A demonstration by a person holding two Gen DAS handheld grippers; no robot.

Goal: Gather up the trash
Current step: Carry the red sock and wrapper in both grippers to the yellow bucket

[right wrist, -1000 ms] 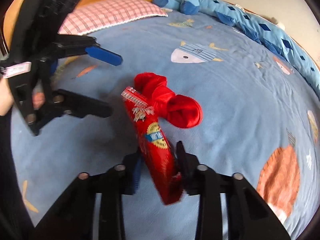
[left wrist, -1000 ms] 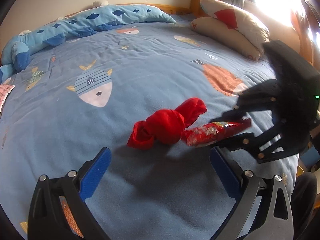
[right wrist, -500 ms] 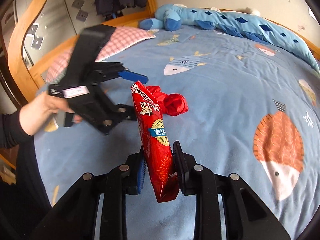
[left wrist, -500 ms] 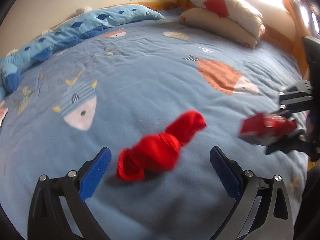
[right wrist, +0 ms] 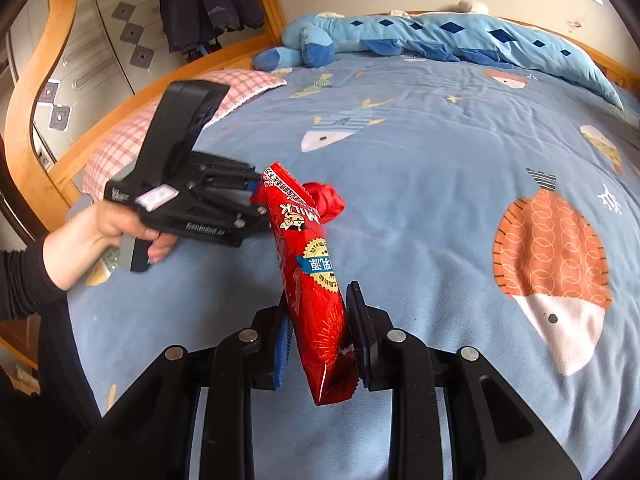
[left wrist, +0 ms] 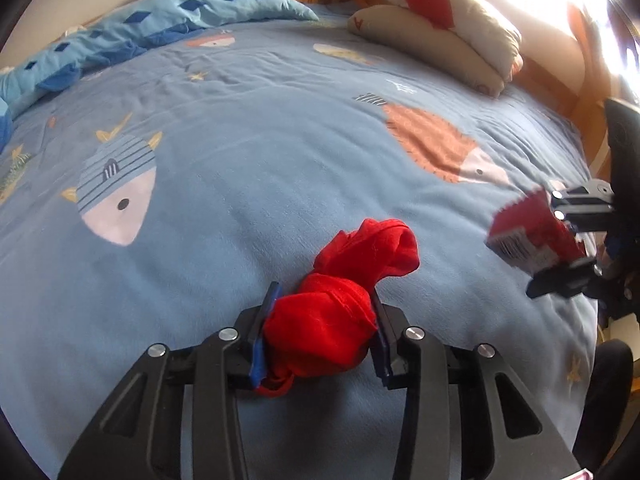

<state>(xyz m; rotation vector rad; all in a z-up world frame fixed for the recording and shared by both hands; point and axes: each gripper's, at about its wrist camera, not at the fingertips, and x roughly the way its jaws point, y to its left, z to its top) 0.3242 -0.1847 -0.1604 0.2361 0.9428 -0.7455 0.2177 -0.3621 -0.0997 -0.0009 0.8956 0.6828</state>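
The left gripper (left wrist: pixel 320 334) is closed on a knotted bundle of red cloth (left wrist: pixel 340 308), its two blue-padded fingers (left wrist: pixel 266 336) pressing the near, thicker part of the bundle from both sides. The far end of the cloth sticks out past the fingertips and lies on the blue fleece blanket with fish and hedgehog prints (left wrist: pixel 240 152). In the right wrist view the same gripper (right wrist: pixel 256 196) is seen from the side, held by a bare hand (right wrist: pixel 104 232) in a black sleeve, with the red cloth (right wrist: pixel 326 200) at its tip.

The right gripper (right wrist: pixel 320 332) grips a long red plastic snack packet with a blue and gold label (right wrist: pixel 310 280). The packet stands up between the fingers, tilted to the left, and is held above the blanket (right wrist: pixel 440 152).

On the far side of the bed lies a long light blue plush toy with dark diamonds (right wrist: pixel 420 36). Two beige pillows (left wrist: pixel 444 40) are at the far right in the left wrist view, and a pink checked pillow (right wrist: pixel 128 136) lies at the left edge in the right wrist view.
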